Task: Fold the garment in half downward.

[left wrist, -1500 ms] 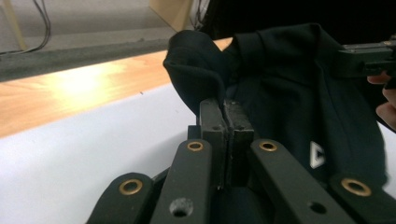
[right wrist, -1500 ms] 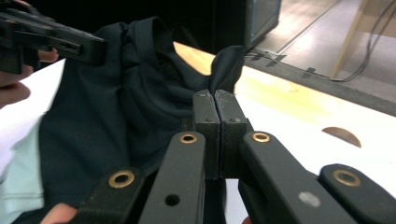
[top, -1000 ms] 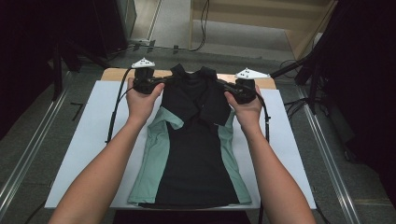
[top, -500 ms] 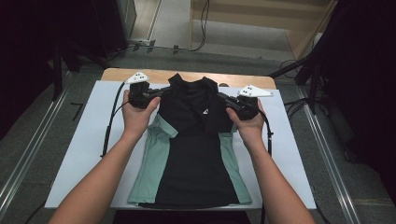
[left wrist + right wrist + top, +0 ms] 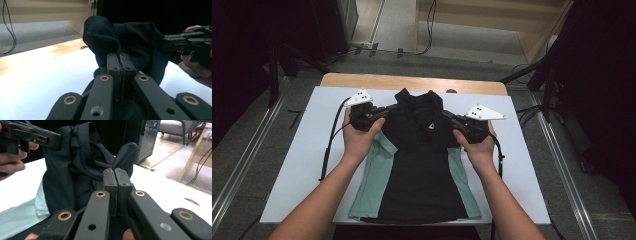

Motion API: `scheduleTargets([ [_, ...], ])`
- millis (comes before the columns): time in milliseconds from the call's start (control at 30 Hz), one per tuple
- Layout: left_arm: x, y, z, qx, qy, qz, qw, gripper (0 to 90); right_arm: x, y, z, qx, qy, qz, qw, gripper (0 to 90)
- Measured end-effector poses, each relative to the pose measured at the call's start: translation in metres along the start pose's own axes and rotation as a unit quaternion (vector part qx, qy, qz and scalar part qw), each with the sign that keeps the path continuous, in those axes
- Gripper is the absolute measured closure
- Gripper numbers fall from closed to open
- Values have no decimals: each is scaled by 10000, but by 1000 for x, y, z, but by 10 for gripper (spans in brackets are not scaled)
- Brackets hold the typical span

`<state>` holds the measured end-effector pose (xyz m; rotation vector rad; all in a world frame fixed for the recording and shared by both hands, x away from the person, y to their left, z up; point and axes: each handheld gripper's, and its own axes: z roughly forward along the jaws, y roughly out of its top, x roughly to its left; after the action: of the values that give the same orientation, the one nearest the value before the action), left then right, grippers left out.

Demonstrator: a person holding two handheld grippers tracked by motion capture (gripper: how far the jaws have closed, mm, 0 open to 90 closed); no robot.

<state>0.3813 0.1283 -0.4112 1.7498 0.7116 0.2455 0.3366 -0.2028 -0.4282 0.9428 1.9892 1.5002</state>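
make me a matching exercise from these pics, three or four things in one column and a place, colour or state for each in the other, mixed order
Things:
1. left gripper
2. right gripper
3. side panels of the shirt
4. table sheet

Descriptions:
A. white, spread under the garment
B. mint green, lying flat along the black middle
C. shut on the shirt's shoulder at the left of the high view
D. shut on the shirt's shoulder at the right of the high view

Pairs: 1-C, 2-D, 3-B, 4-A
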Motion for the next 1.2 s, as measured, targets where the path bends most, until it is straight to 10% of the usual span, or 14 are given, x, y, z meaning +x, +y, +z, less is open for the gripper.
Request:
scheduleTargets([
  [1200, -40, -49, -37, -132, -228, 262, 9993, 880, 51, -34, -28, -13, 415, -112, 9991, 871],
])
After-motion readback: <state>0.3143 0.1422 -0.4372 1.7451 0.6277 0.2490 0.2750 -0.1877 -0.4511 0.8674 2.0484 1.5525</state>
